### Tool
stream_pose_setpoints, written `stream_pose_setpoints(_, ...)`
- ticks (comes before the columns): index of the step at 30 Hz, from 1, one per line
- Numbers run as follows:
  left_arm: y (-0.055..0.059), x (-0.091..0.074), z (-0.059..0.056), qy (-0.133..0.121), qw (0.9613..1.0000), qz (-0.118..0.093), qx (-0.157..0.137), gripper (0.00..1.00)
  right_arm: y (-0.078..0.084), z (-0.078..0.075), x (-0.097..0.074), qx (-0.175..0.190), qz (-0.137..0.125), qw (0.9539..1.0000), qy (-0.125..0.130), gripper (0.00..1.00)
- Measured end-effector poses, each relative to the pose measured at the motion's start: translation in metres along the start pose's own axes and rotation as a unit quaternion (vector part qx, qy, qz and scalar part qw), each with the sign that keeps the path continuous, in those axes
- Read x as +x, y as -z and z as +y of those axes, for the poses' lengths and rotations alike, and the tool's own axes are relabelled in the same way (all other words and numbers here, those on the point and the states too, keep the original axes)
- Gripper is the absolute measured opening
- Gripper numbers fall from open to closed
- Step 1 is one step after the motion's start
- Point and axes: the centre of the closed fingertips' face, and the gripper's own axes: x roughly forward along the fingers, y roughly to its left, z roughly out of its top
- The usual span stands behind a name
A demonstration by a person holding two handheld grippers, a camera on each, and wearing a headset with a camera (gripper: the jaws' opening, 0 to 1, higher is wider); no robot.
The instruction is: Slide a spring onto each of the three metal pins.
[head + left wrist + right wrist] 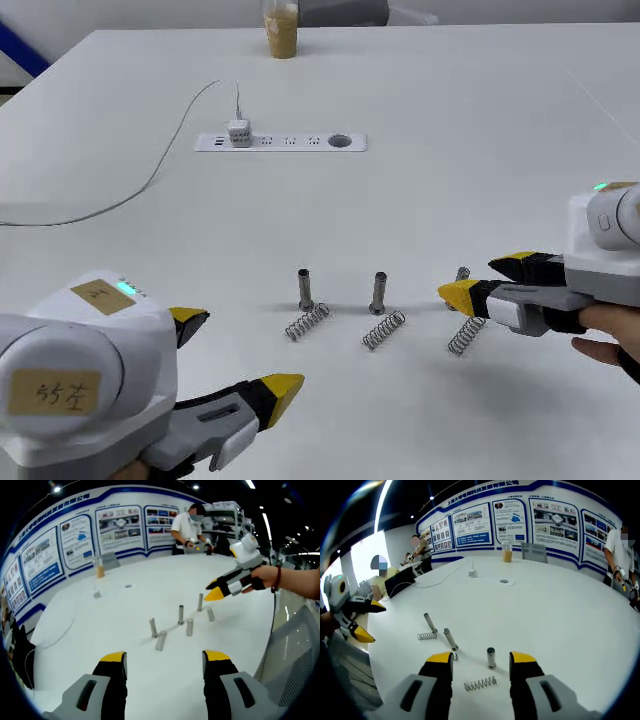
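White power strip [280, 142], drink cup [281, 30] beyond pins [378, 292]; left gripper [165, 656], right gripper [481, 658] fingers apart.

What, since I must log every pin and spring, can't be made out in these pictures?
Head view: rightmost pin mostly behind the right gripper tip.
Right gripper view: middle spring partly behind that gripper's jaw.
Left gripper view: farther springs too small to tell from pins.

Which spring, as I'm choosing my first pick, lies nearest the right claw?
The rightmost spring in the head view, just below the right claw; the middle spring and left spring lie farther away.
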Motion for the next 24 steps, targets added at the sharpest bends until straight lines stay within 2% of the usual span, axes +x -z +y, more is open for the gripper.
stream_pose_setpoints(6, 0.0, 0.013, 0.003, 0.005, 0.9999, 0.007, 0.013, 0.6, 0.001, 0.005, -0.005, -0.007, -0.003, 0.9999, -0.014, 0.54)
stream_pose_setpoints(9, -0.004, 0.02, 0.004, 0.012, 0.9998, -0.002, 0.014, 0.56, 0.004, 0.008, -0.008, -0.008, -0.003, 0.9997, -0.023, 0.55)
stream_pose_setpoints(16, 0.0, 0.036, 0.005, 0.024, 0.9994, 0.005, 0.026, 0.5, 0.006, 0.016, -0.013, -0.013, -0.012, 0.9989, -0.042, 0.6)
stream_pose_setpoints(24, 0.012, 0.057, 0.007, 0.043, 0.9989, 0.017, -0.004, 0.44, 0.007, 0.024, -0.016, -0.024, -0.024, 0.9975, -0.062, 0.63)
